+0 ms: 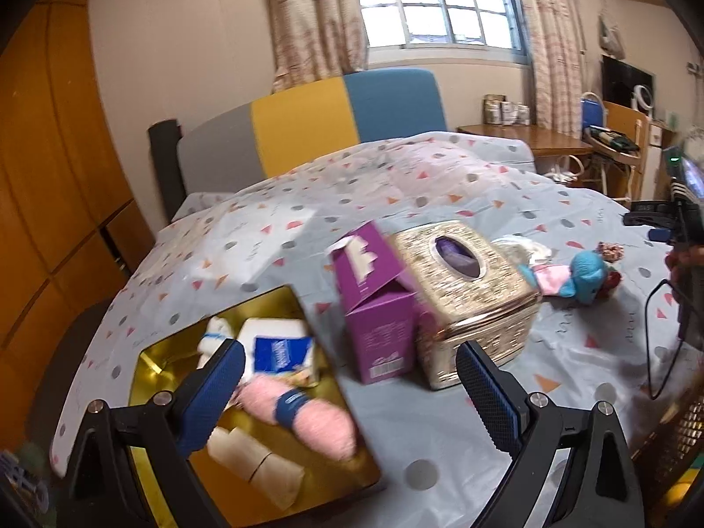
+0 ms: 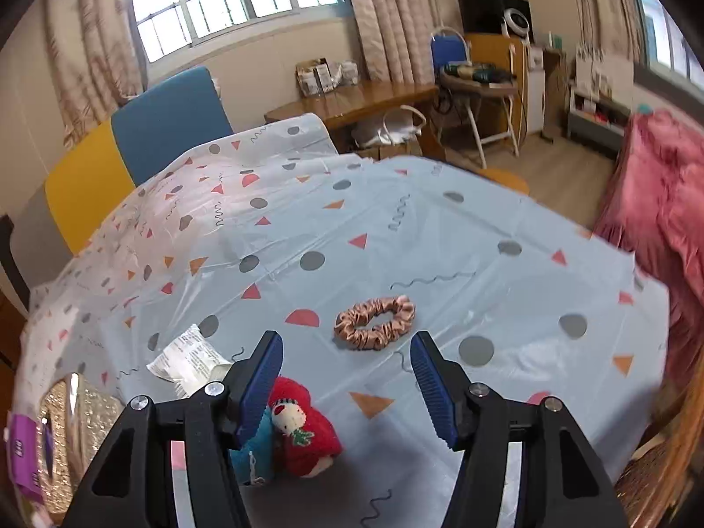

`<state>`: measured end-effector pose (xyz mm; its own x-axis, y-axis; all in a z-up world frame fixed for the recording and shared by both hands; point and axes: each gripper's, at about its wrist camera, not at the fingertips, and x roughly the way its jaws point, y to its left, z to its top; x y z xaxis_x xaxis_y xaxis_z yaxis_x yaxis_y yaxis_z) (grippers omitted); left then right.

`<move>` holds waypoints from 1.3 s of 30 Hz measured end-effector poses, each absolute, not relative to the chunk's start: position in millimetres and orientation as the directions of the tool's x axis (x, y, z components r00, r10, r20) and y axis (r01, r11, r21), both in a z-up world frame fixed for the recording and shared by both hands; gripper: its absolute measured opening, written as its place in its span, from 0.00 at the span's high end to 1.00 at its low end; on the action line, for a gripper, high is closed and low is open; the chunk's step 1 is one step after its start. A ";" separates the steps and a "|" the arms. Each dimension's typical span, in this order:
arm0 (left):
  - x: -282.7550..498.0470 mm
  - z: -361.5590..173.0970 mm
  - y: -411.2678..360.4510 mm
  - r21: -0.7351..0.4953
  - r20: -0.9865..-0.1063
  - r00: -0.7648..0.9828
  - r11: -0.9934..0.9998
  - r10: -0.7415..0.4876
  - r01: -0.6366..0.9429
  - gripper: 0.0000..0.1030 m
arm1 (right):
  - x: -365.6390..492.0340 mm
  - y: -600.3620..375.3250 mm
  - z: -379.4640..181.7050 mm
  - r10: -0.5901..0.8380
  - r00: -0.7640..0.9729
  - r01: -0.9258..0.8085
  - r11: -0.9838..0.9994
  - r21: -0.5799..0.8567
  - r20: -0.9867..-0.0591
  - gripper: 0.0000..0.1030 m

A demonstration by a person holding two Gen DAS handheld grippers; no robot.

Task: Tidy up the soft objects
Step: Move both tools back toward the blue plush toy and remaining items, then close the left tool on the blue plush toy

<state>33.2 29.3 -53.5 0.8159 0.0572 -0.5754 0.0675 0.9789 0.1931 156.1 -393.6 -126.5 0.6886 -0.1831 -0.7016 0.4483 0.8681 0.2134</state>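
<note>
In the left wrist view, a gold tin (image 1: 264,400) holds a pink yarn skein with a blue band (image 1: 299,413), a white pack with a blue label (image 1: 277,347), a small white plush (image 1: 215,334) and beige rolls (image 1: 259,462). My left gripper (image 1: 352,387) is open and empty above the tin's right edge. A blue plush (image 1: 585,273) and pink cloth (image 1: 550,279) lie farther right. In the right wrist view, my right gripper (image 2: 347,378) is open and empty above a red Santa sock (image 2: 303,431) and a blue sock (image 2: 253,453). A pink-gold scrunchie (image 2: 374,323) lies just ahead.
A purple box (image 1: 374,303) and a gold tissue box (image 1: 466,290) stand mid-table on the patterned cloth (image 2: 440,242). A white wrapper (image 2: 189,358) lies to the left in the right wrist view. A pink blanket (image 2: 660,202) hangs at the right. Chairs and a desk (image 2: 361,101) stand behind.
</note>
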 end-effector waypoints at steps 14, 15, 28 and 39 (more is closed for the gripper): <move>60.1 -45.7 -38.3 0.213 -0.588 0.806 0.949 -0.066 0.233 0.06 | 152.1 -403.9 -134.7 -0.125 0.675 0.478 0.825 0.301 -0.727 0.40; 61.9 -45.6 -45.1 0.216 -0.590 0.804 0.944 -0.077 0.249 0.06 | 151.8 -405.1 -135.1 -0.122 0.674 0.481 0.821 0.308 -0.728 0.40; 91.1 -51.4 -105.9 0.185 -0.642 0.745 0.905 -0.183 0.382 0.06 | 149.4 -415.8 -139.9 -0.080 0.676 0.497 0.783 0.373 -0.733 0.40; 131.5 -66.5 -150.3 0.047 -0.727 0.621 0.881 -0.294 0.472 0.09 | 141.1 -433.1 -143.6 -0.083 0.678 0.550 0.716 0.429 -0.730 0.40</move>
<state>131.5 -150.3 -66.5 0.6209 -0.2936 -0.7268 0.4715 0.8806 0.0470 141.1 -433.1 -143.6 0.6782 -0.0833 -0.7301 0.5500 0.7165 0.4292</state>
